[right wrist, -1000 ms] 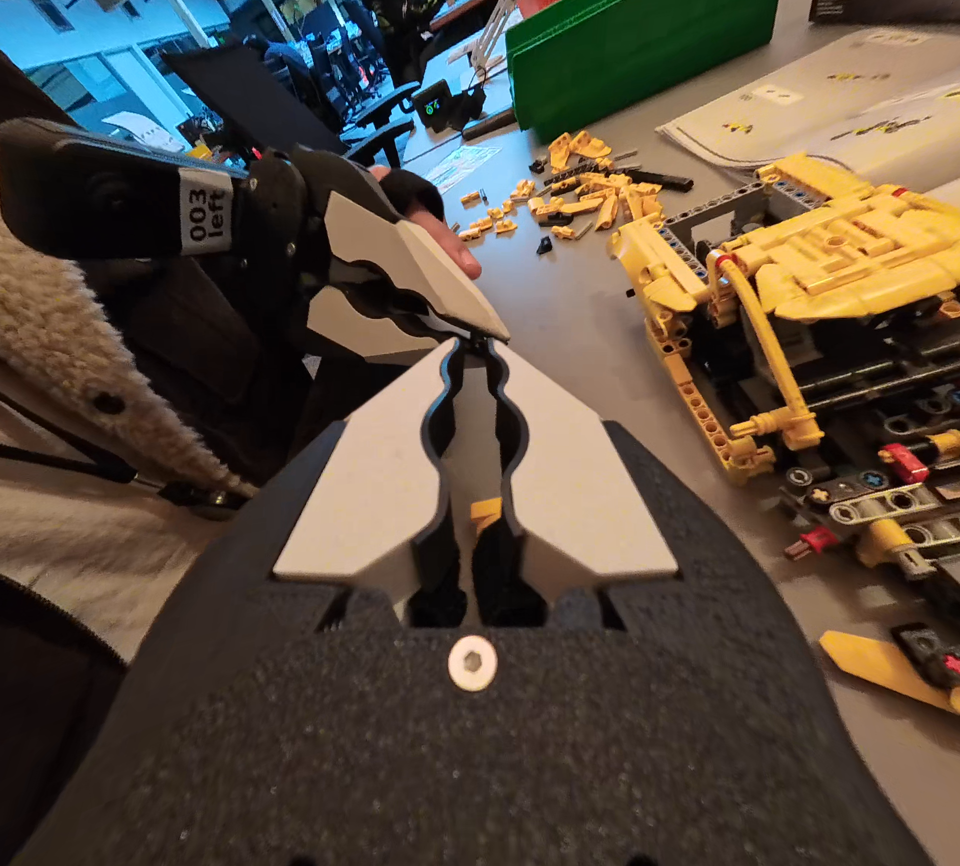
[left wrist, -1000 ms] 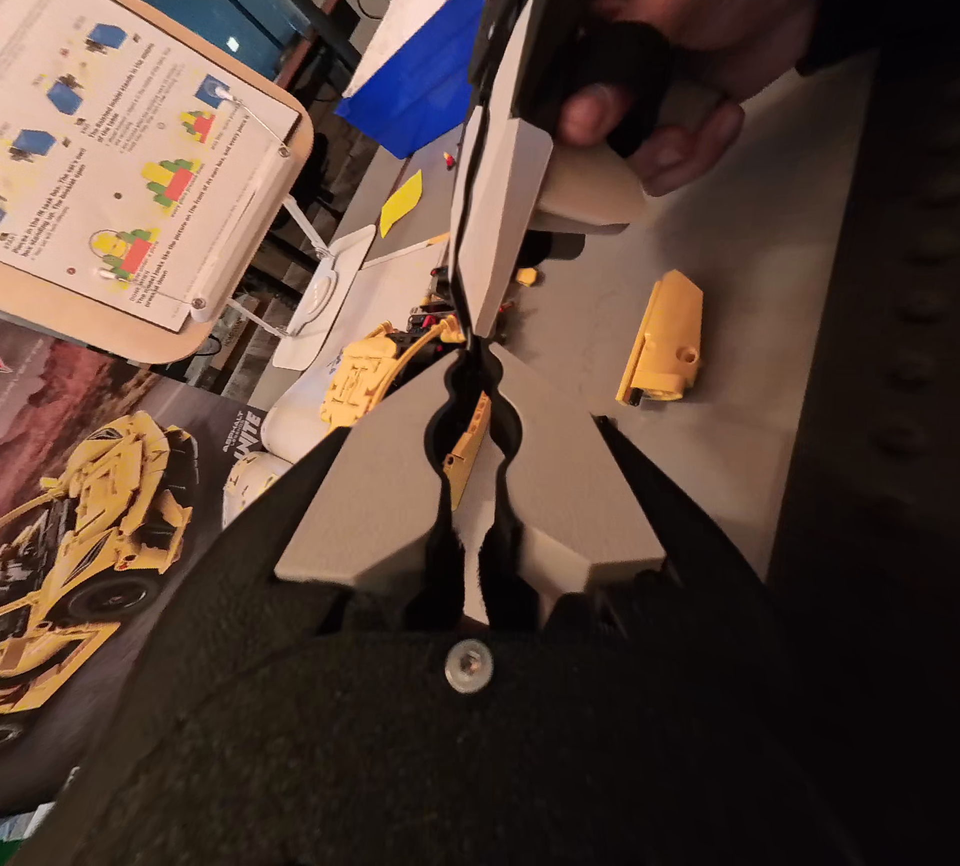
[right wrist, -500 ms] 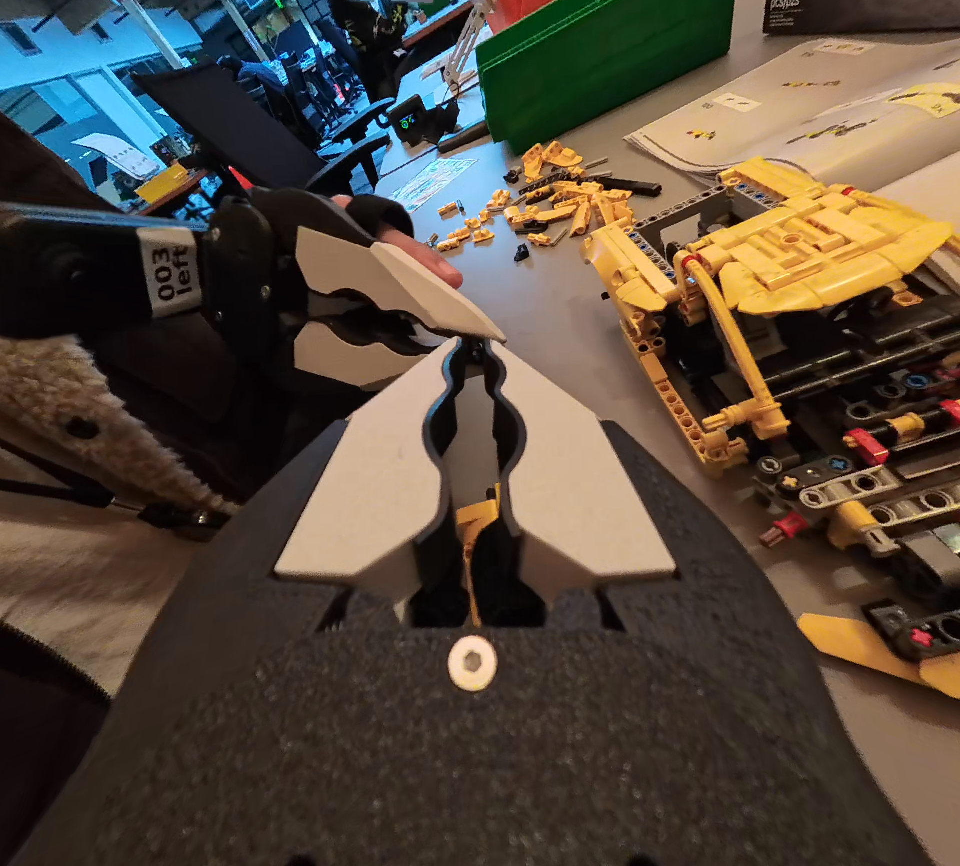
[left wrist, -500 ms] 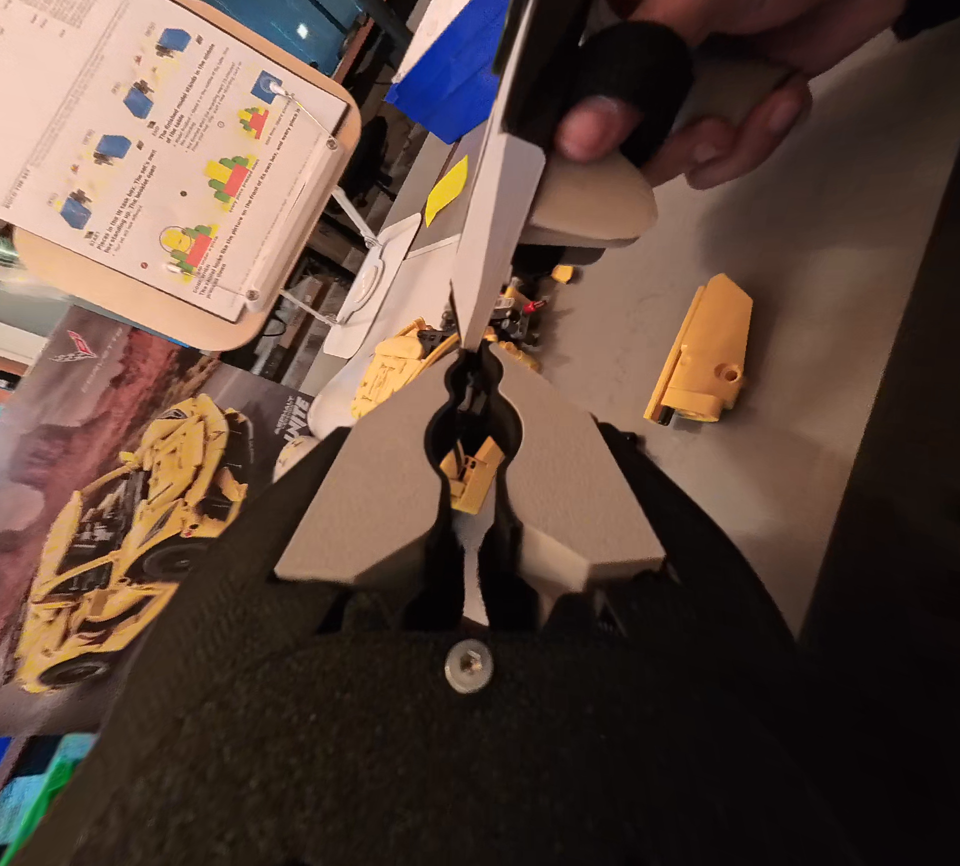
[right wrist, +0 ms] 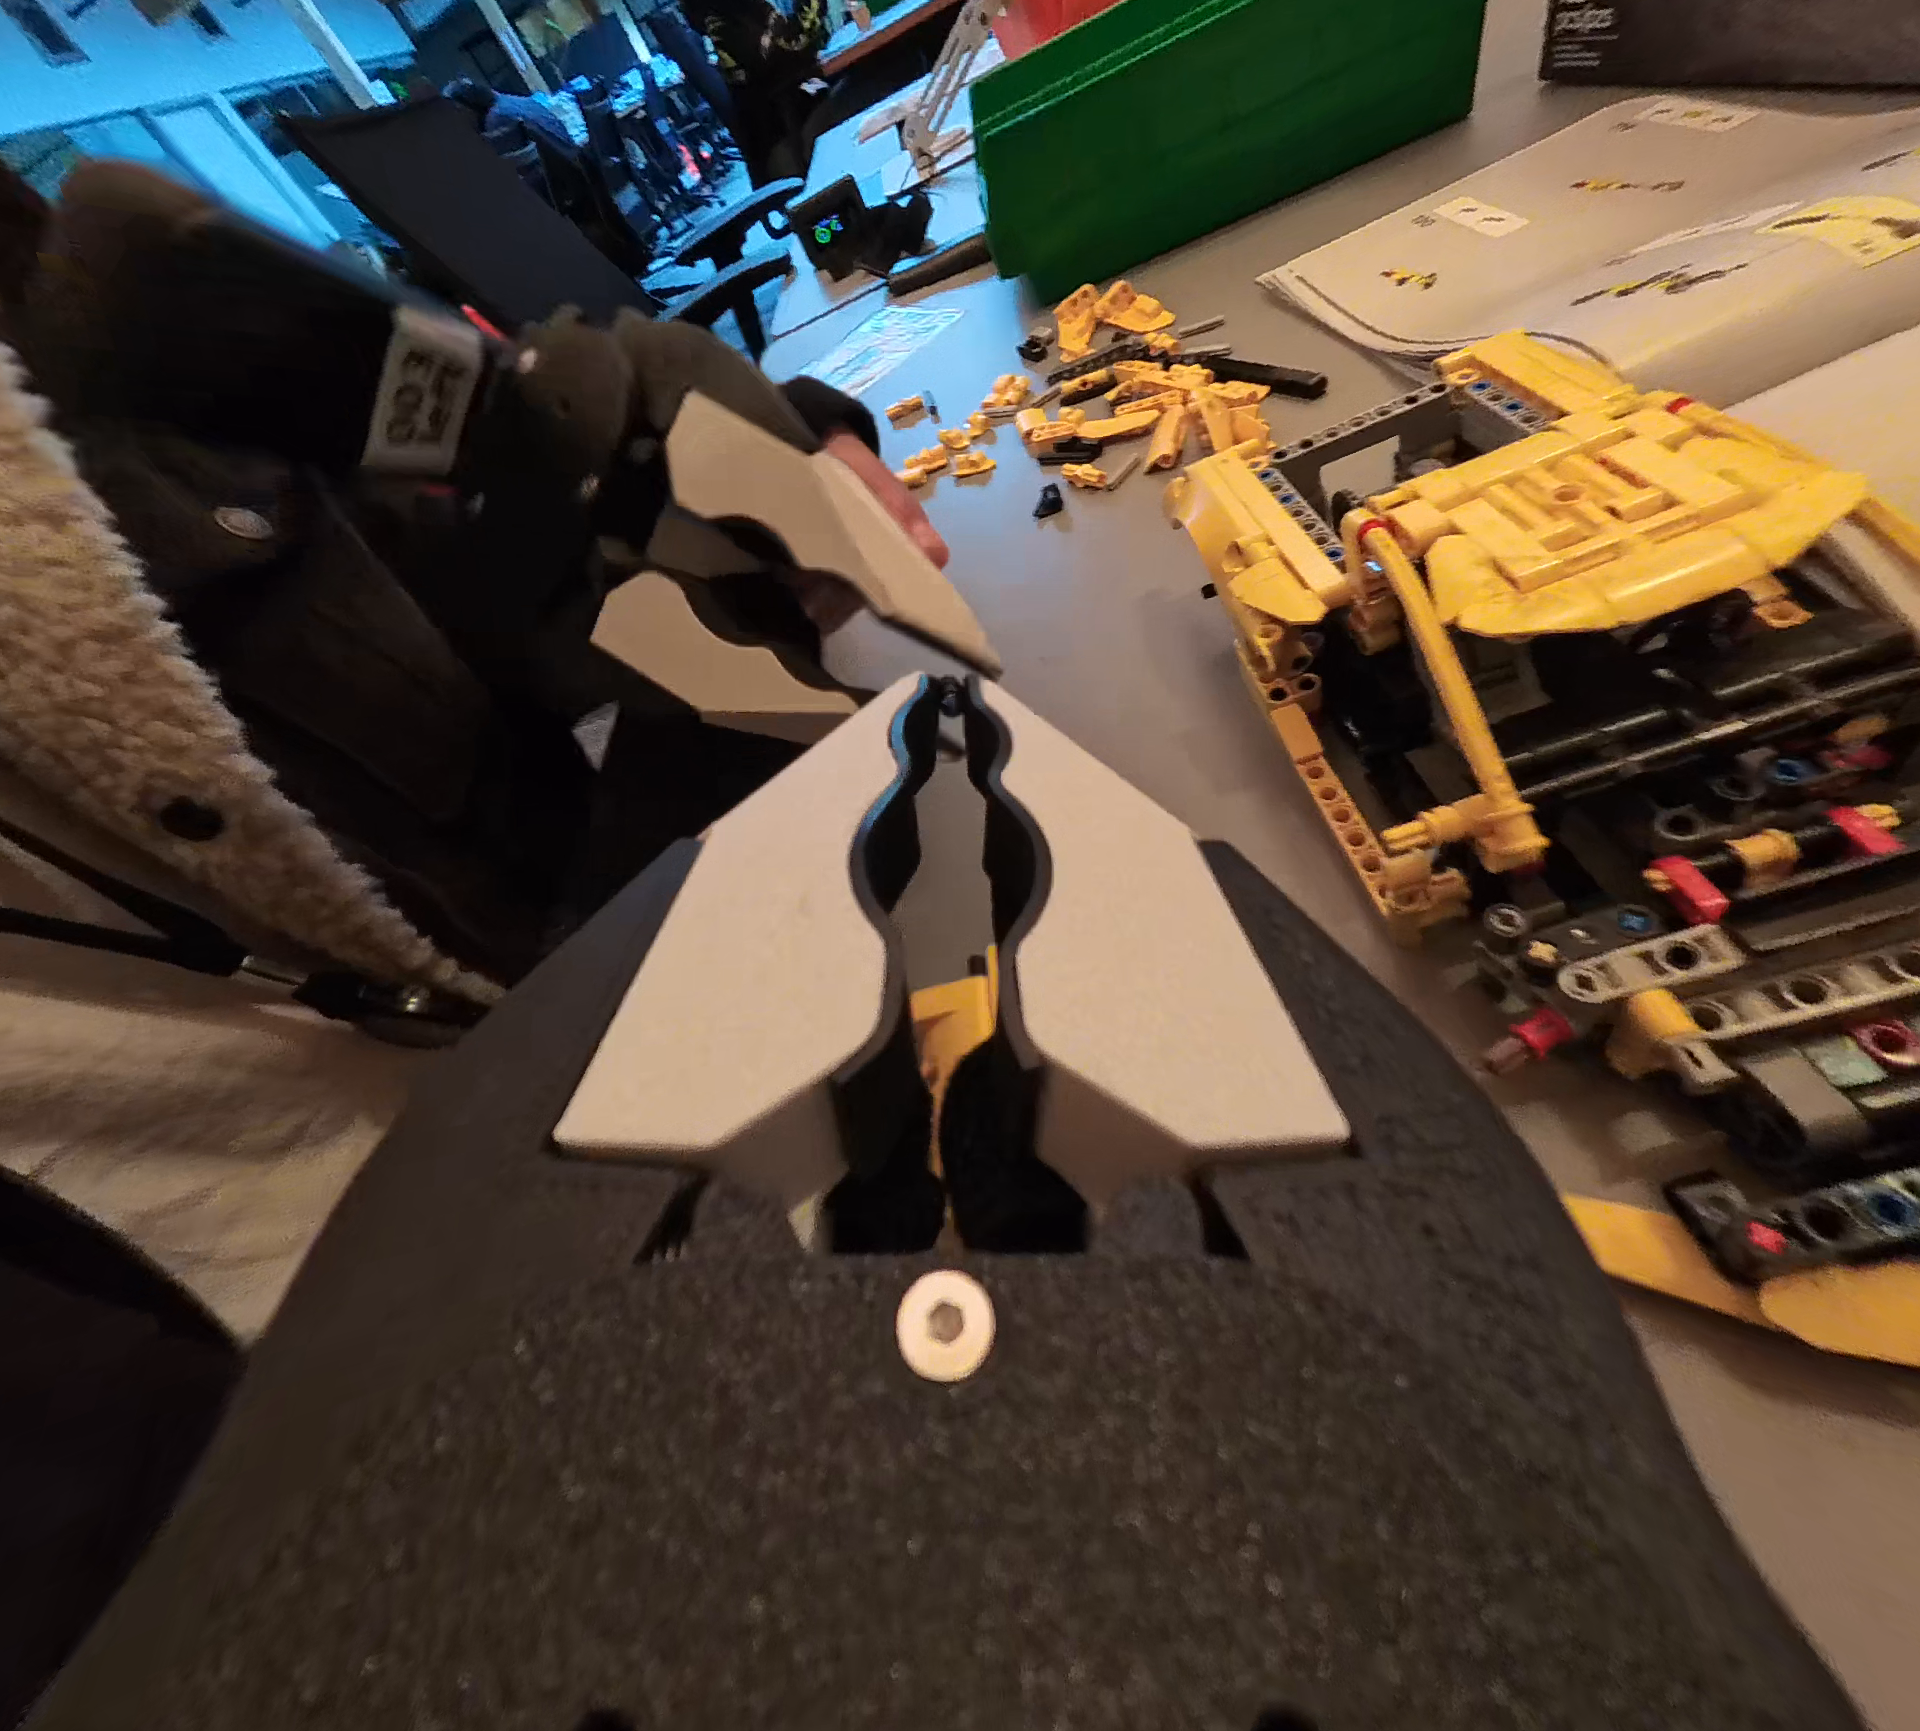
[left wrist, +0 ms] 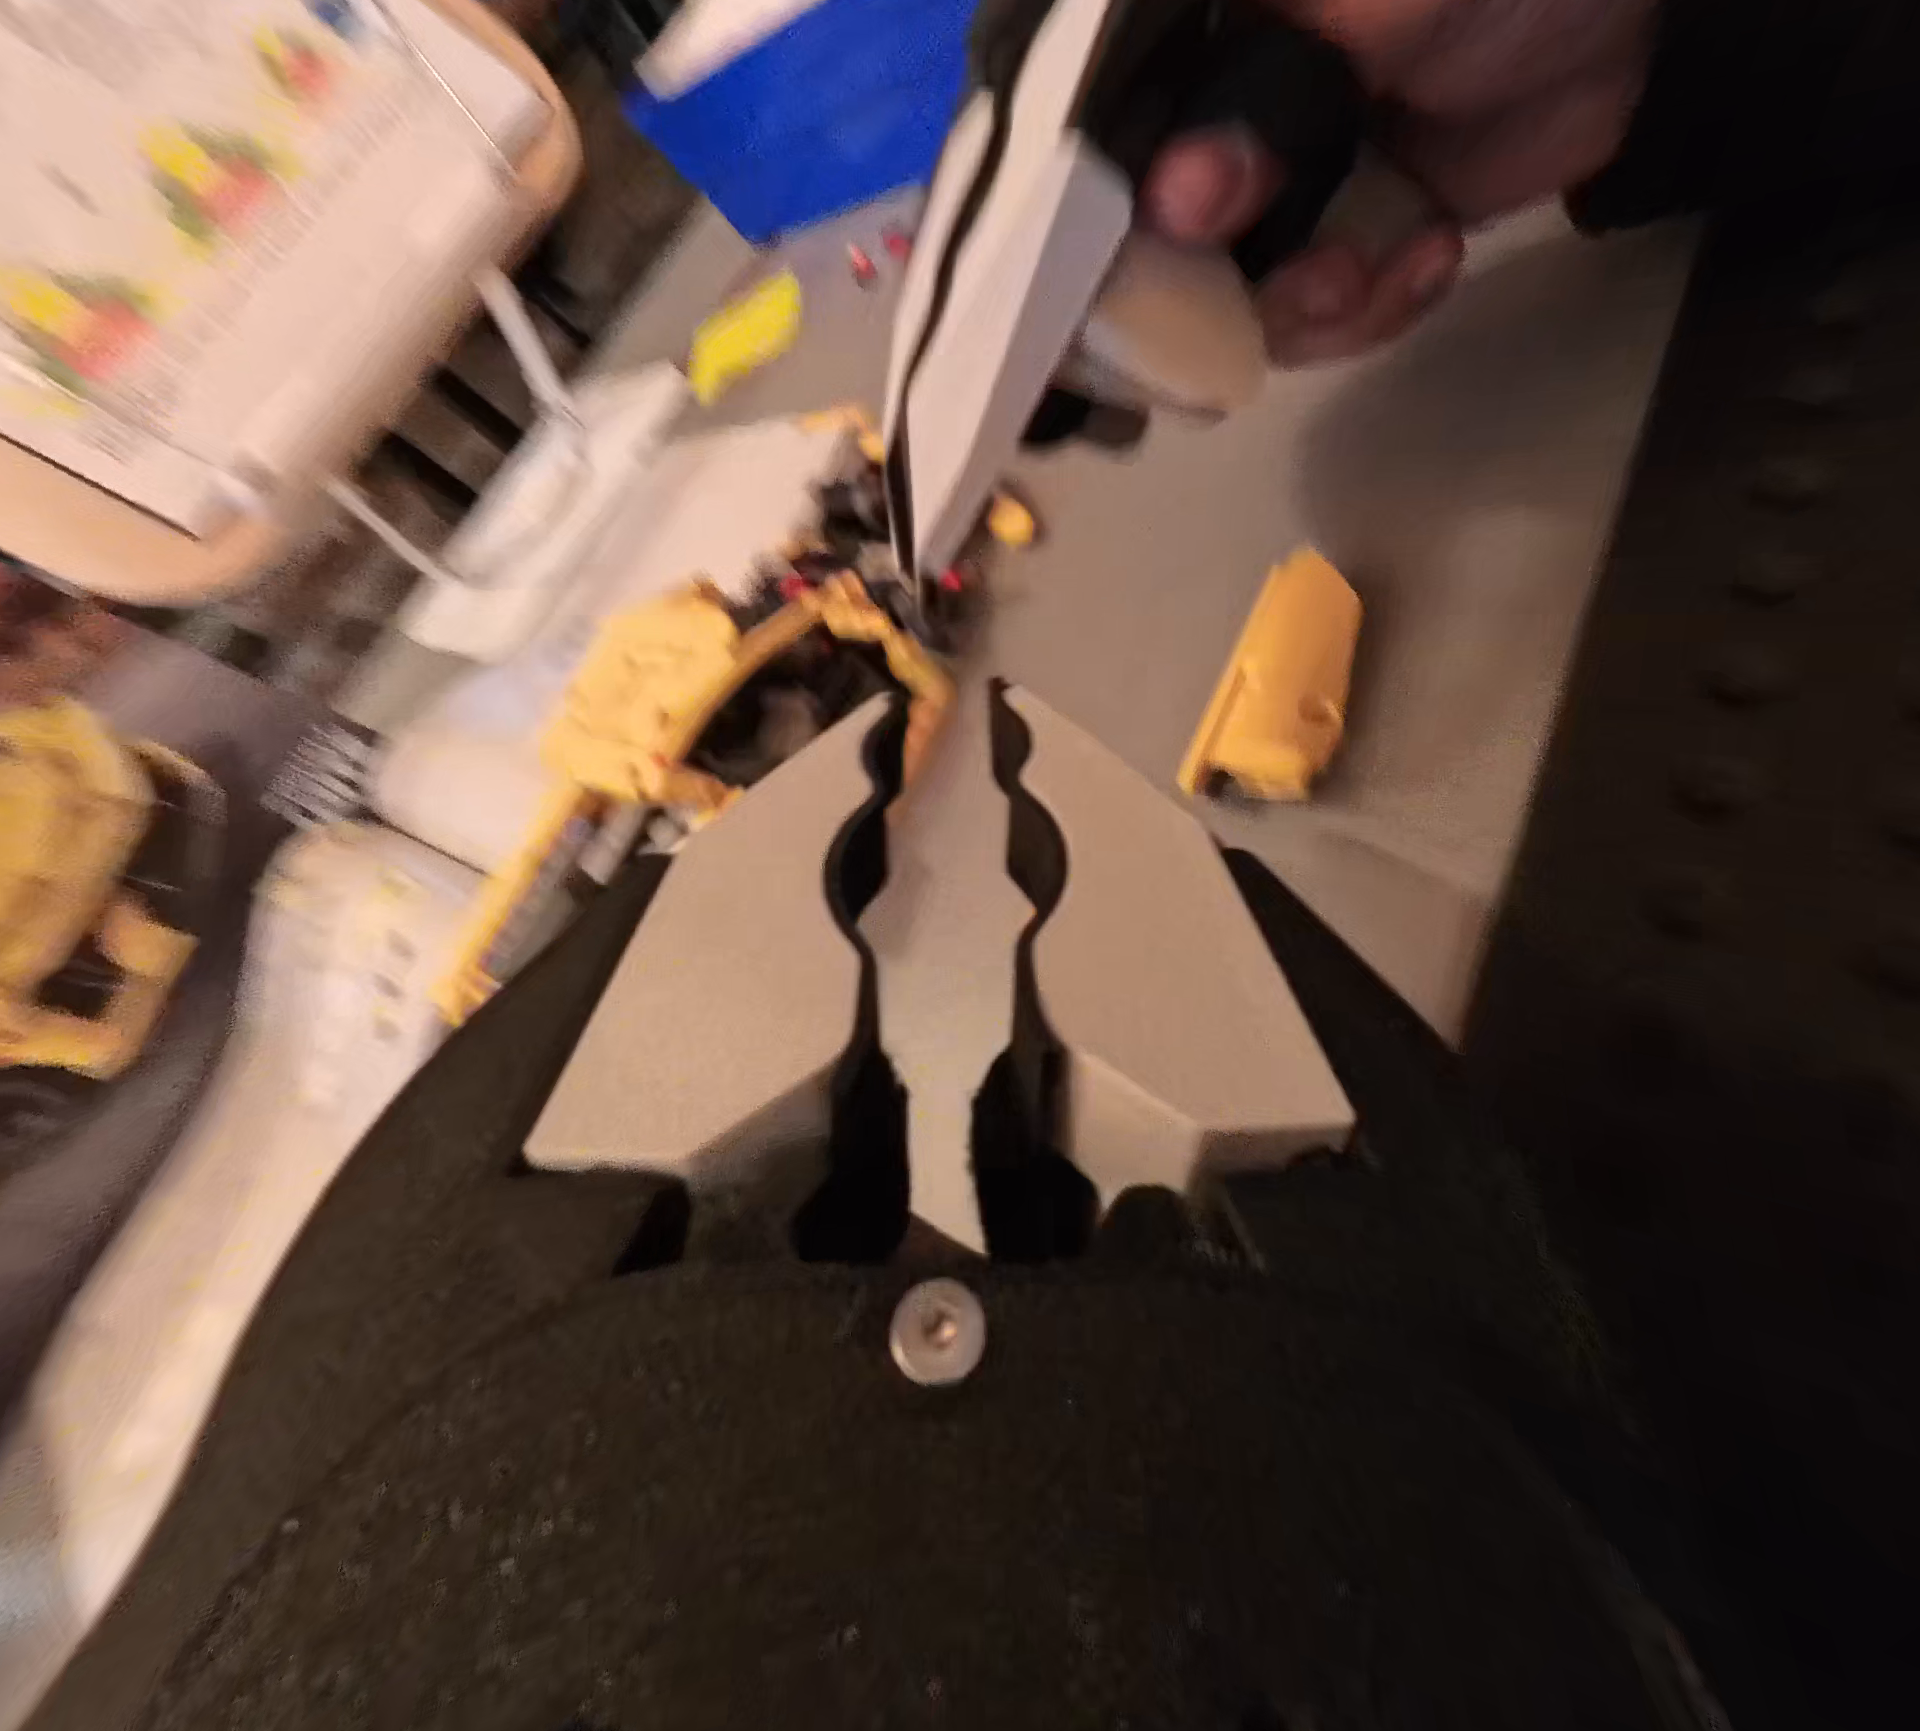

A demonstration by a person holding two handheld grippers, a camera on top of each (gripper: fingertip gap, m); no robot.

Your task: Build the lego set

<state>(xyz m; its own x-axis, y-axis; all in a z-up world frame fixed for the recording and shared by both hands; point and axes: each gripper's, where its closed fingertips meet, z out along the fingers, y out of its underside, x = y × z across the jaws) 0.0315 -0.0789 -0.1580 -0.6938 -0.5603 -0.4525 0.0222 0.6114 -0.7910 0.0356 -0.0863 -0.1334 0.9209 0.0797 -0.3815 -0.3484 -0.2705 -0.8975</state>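
car model (right wrist: 1538,559): glossy yellow plastic | surface (right wrist: 1081,601): smooth matt grey | green bin (right wrist: 1226,92): shiny plastic | coat collar (right wrist: 156,694): rough fleecy cloth | booklet (right wrist: 1621,227): paper

Partly built lego car (right wrist: 1538,601): yellow bodywork over a black and grey frame, resting on the grey table, red and blue pins exposed along its near side. Loose yellow and black pieces (right wrist: 1122,403) scattered beyond its front corner. Separate yellow panel (left wrist: 1283,679) lies flat, apart from the car; that view is blurred
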